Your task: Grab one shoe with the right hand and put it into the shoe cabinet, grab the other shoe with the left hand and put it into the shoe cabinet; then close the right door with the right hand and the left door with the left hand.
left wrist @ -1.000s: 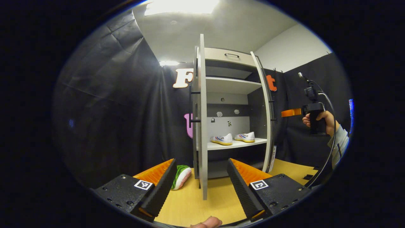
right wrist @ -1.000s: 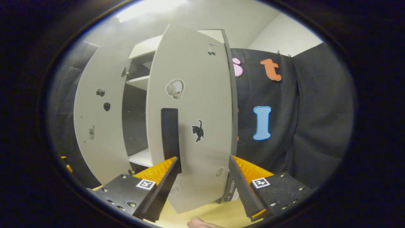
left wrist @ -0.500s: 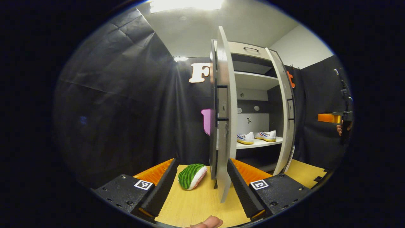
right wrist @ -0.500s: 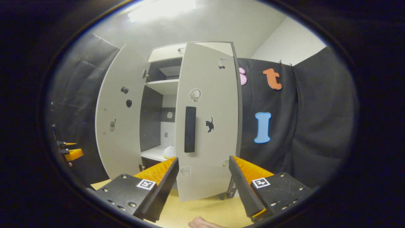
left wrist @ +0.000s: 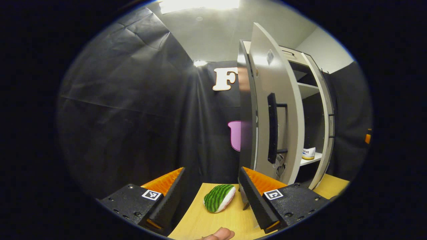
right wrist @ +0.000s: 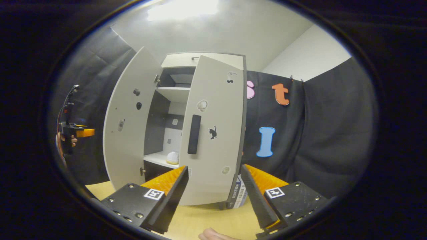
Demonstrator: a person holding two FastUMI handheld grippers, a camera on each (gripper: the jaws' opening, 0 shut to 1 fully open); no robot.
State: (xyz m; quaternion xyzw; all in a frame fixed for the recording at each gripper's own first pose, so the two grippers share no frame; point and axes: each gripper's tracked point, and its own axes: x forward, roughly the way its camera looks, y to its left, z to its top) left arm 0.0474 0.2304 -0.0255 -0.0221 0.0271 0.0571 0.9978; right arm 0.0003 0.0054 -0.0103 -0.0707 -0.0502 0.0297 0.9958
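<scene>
The shoe cabinet (right wrist: 203, 60) stands on the wooden table with both doors ajar. A white shoe (right wrist: 172, 157) with a yellow sole rests on its lower shelf (right wrist: 156, 160); its heel (left wrist: 308, 153) peeks out in the left gripper view. My right gripper (right wrist: 213, 186) is open and empty, facing the outer face of the right door (right wrist: 217, 146) and its black handle (right wrist: 194, 134). My left gripper (left wrist: 211, 186) is open and empty, outside the left door (left wrist: 283, 100), whose black handle (left wrist: 272, 128) faces me. A hand holds the left gripper (right wrist: 80, 133) left of the left door (right wrist: 128, 120).
A green striped watermelon plush (left wrist: 219, 198) lies on the table (left wrist: 206, 220) between my left fingers and the cabinet's left side. A small blue and white box (right wrist: 241, 193) sits by the cabinet's foot. Black cloth walls close in on both sides.
My left gripper has swung round from the left door's edge to its outer face. My right gripper has drawn back from the right door, which now looks smaller.
</scene>
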